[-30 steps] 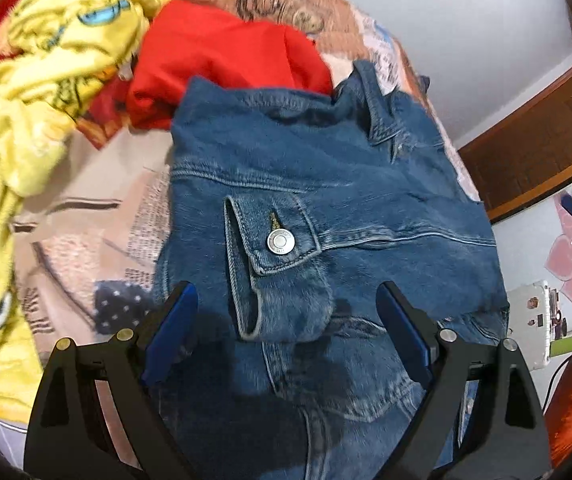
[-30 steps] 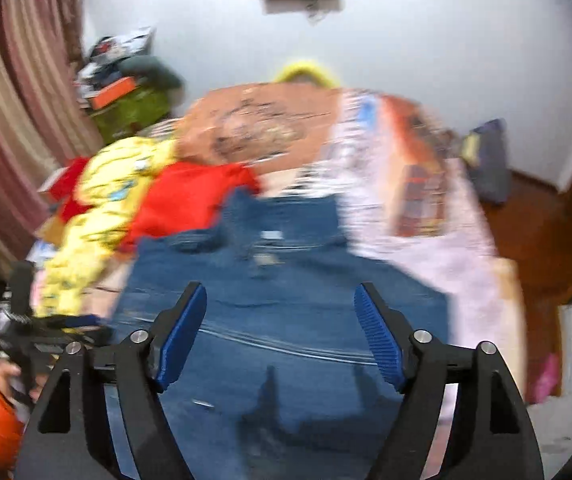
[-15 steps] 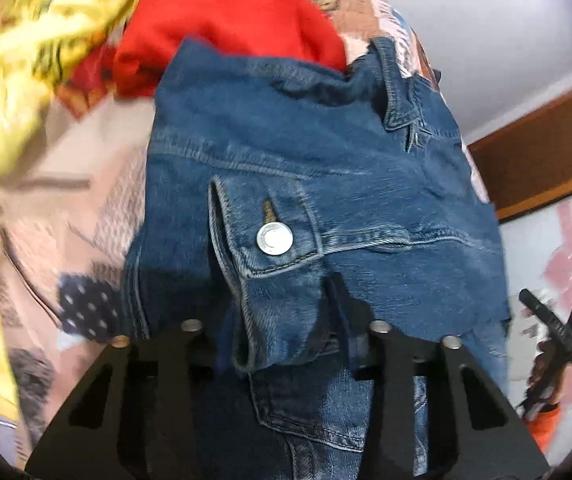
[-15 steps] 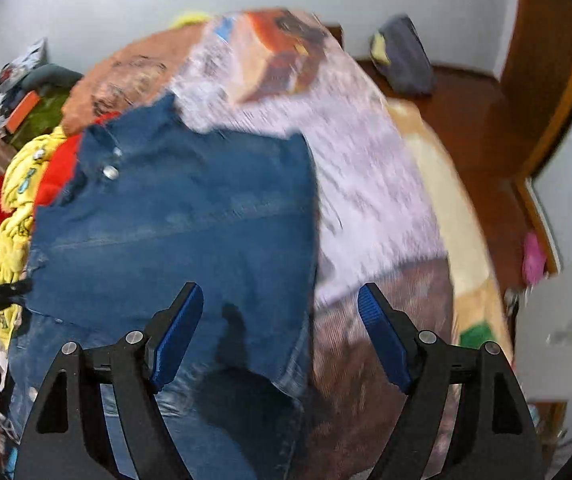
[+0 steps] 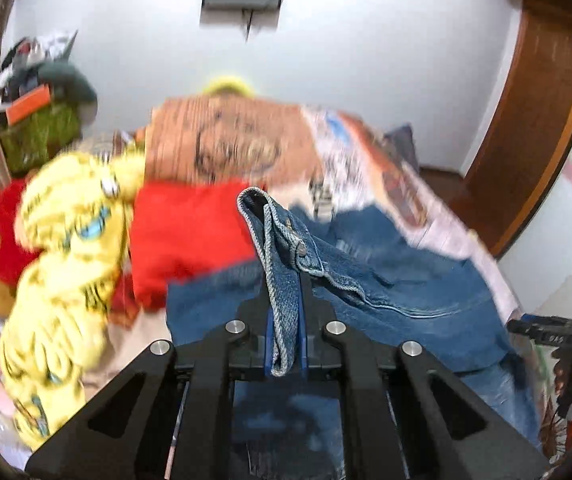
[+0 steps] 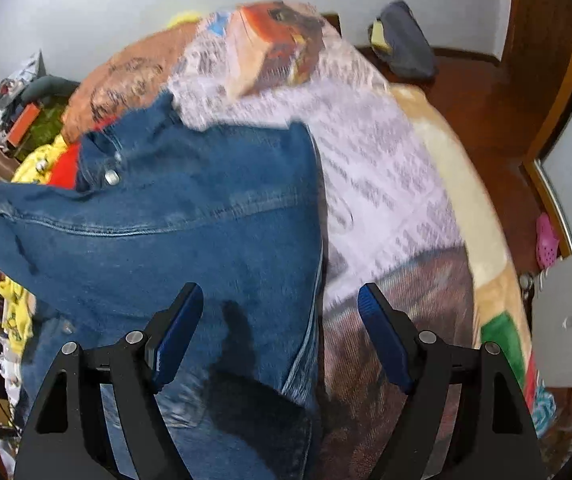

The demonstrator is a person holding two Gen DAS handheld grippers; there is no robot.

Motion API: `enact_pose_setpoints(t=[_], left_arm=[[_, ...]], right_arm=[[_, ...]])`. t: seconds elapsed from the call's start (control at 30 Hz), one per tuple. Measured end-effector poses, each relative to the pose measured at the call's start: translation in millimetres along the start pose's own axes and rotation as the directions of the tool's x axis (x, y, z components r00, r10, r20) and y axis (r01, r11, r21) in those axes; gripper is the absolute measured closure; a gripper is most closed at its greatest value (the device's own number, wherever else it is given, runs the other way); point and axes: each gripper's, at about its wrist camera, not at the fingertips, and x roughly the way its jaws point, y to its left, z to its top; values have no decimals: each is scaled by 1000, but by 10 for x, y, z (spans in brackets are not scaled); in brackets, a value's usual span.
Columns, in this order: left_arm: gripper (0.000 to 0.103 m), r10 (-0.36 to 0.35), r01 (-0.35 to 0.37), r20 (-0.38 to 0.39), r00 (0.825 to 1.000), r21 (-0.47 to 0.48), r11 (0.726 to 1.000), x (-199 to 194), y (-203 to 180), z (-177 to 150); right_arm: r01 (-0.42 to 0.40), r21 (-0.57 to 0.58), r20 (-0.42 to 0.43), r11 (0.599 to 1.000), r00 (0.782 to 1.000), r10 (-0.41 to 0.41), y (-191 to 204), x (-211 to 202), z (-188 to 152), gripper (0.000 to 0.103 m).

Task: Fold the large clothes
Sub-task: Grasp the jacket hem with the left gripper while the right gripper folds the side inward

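A blue denim jacket lies spread on the bed. My left gripper is shut on the jacket's buttoned sleeve cuff and holds it lifted above the rest of the jacket. In the right wrist view the lifted sleeve stretches to the left edge. My right gripper is open and empty, hovering over the jacket's right edge near its lower part.
A red garment and a yellow printed blanket are piled on the left of the bed. The patterned bedspread extends to the right. A wooden door frame and floor lie beyond. Clutter stands at the far left.
My left gripper closed on the sleeve cuff and lifted it up off the jacket. My right gripper swung down toward the jacket's right edge and stayed open.
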Motion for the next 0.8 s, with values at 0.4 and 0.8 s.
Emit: enact_pose_setpoints(t=[0.4,0.8], left_arm=[[94,76,-88,-191,979,-55,995,475,549,-574],[51,120,-166,-384,916,-91,982,953,963,-1241]], right_arm=[[4,-68,-104,998,995,-11,254,432,-104,25],[-6,-49,-131,999,991,0,213,451,-152,21]])
